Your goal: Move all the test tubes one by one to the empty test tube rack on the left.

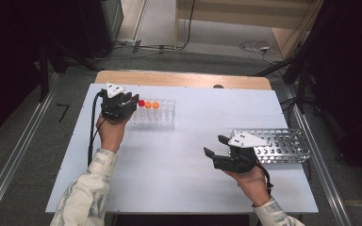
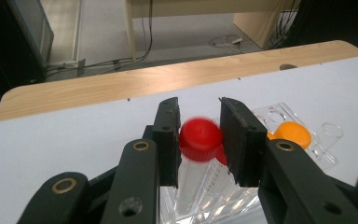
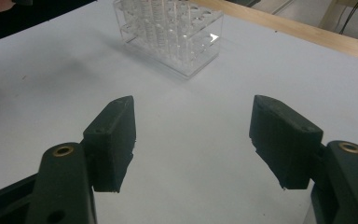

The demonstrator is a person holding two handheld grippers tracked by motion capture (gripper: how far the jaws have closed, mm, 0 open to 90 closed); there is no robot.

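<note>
Left gripper view: red-capped tube [image 2: 199, 140] between left tool [image 2: 199, 135] jaws.

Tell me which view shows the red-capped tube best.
The left gripper view: the red-capped tube sits large between the left gripper jaws. The high view shows a small red dot in the clear rack. The right gripper view shows the rack, caps indistinct.
</note>
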